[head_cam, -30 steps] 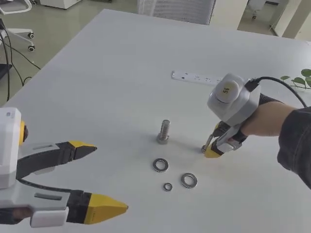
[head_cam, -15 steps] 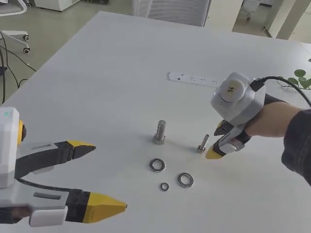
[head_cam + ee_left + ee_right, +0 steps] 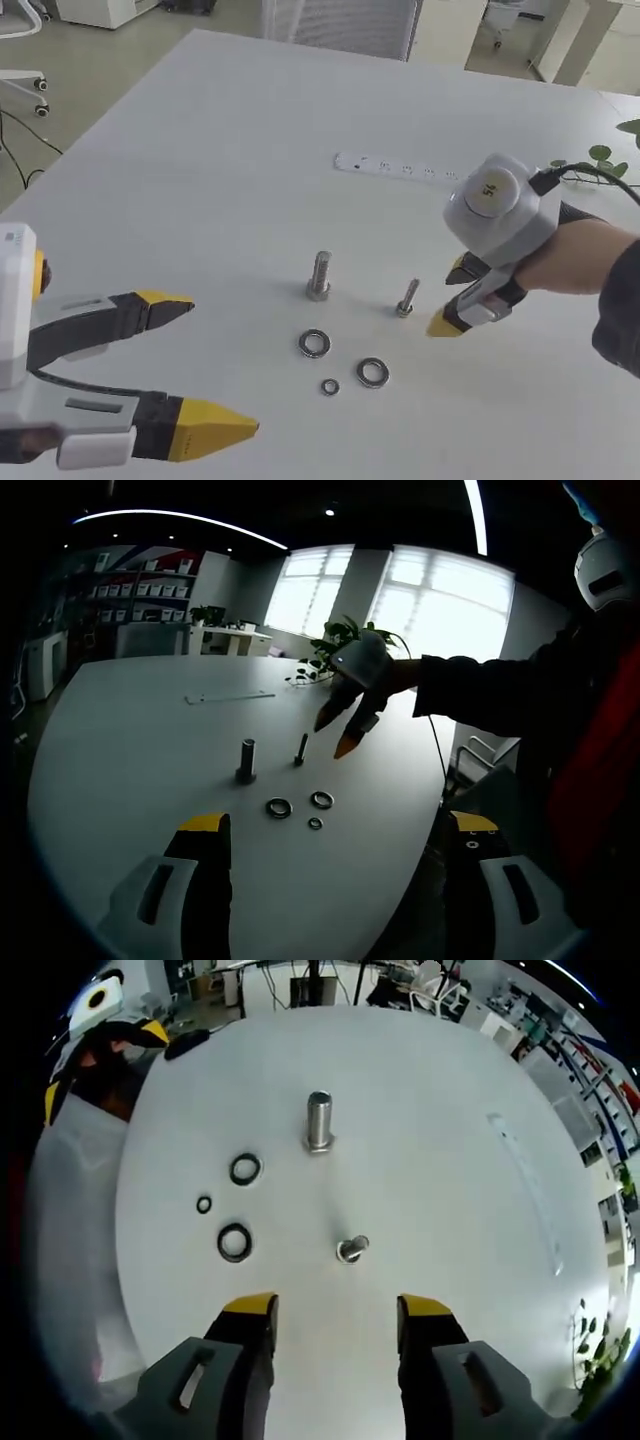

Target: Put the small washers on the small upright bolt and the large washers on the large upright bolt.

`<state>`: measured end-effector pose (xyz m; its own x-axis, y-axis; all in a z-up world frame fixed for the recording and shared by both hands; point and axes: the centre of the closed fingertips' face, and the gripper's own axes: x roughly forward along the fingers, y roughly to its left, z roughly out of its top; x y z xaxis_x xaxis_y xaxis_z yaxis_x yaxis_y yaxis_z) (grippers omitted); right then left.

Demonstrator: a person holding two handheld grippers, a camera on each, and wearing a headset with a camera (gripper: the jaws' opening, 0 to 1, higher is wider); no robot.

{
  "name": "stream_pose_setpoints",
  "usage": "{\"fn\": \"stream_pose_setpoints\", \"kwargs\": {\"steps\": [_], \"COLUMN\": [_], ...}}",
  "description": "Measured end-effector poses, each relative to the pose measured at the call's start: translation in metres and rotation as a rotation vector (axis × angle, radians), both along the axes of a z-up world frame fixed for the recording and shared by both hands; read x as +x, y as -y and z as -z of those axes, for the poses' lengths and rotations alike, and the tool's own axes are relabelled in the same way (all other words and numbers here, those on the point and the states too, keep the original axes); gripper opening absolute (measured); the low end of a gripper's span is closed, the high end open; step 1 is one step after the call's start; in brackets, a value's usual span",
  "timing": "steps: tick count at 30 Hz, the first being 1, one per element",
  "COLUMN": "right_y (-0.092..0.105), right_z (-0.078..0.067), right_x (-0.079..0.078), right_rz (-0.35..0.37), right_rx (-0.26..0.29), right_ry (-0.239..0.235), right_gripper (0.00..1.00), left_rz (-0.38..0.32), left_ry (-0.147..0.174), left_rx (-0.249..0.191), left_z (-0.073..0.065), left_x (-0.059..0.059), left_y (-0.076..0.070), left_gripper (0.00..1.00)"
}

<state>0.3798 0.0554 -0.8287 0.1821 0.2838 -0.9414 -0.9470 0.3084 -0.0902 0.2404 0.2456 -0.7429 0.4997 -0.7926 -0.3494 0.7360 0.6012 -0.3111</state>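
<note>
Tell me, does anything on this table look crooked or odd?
Nothing looks broken or spilled. The small bolt seems to lean slightly next to the straight large bolt, though that may be camera angle. The two large washers and the small washer lie flat on the table, none on a bolt yet.

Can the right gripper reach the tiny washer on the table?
Probably yes. The right gripper is open and empty, and the small washer lies flat on the table with nothing over it. A large washer lies close by on the gripper's side and might get nudged.
</note>
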Motion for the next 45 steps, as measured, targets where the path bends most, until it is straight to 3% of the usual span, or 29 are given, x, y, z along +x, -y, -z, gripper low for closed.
{"fn": "stream_pose_setpoints", "kwargs": {"steps": [25,37,45], "right_y": [0.007,-0.020,-0.048], "right_z": [-0.002,-0.005,-0.010], "right_x": [-0.048,-0.071,-0.079], "right_rz": [0.047,-0.005,-0.067], "right_rx": [0.067,0.092,0.109], "right_ry": [-0.001,-0.010,-0.009], "right_gripper": [0.54,0.55,0.55], "left_rz": [0.026,0.027,0.021], "left_ry": [0.028,0.042,0.049], "left_rx": [-0.002,-0.001,-0.002], "left_z": [-0.009,-0.014,-0.016], "left_x": [-0.006,-0.010,-0.013], "left_y": [0.008,0.006,0.004], "left_gripper": [0.88,0.88,0.88]}}
